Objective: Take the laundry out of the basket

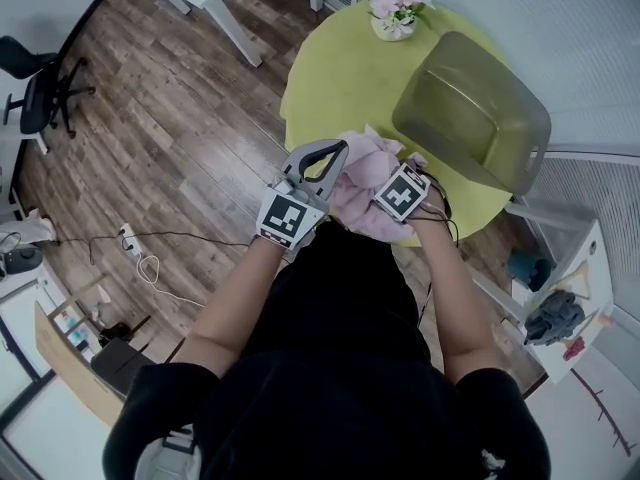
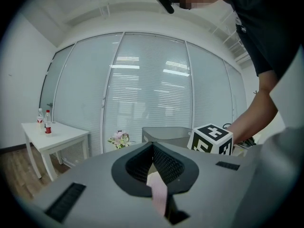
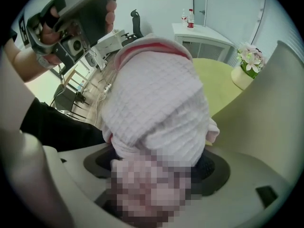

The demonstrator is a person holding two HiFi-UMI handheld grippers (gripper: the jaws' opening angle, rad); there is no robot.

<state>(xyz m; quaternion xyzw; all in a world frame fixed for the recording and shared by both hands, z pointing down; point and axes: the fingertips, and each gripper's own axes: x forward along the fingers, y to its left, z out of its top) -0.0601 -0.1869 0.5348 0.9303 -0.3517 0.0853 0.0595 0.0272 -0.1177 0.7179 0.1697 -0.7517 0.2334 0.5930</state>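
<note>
One pink cloth, out of the one basket, on its side nearest me, over the counter edge. My two hand-held grippers both grip it: left hand-held gripper pinches a thin edge, right hand-held gripper is clamped on the bunched bulk. Its long axis runs from one gripper to the other.
</note>
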